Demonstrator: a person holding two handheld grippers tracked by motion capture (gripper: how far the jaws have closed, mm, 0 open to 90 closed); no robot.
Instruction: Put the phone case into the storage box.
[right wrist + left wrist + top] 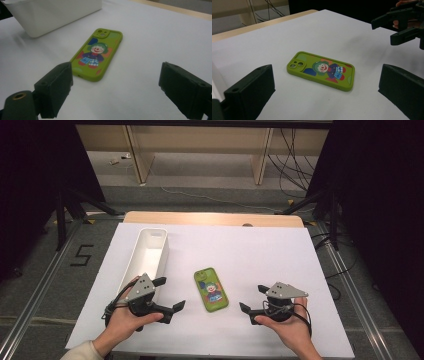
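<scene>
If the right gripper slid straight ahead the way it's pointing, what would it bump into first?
Most likely the green phone case, lying flat on the white sheet just ahead of the open right gripper, slightly toward its left jaw. The white bin lies farther on.

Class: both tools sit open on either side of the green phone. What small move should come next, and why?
Probably ease the right tool toward the phone until its open jaws straddle an edge. The phone lies flat and untouched on the white sheet, between the two tools, with the left tool and the white bin on its other side.
</scene>
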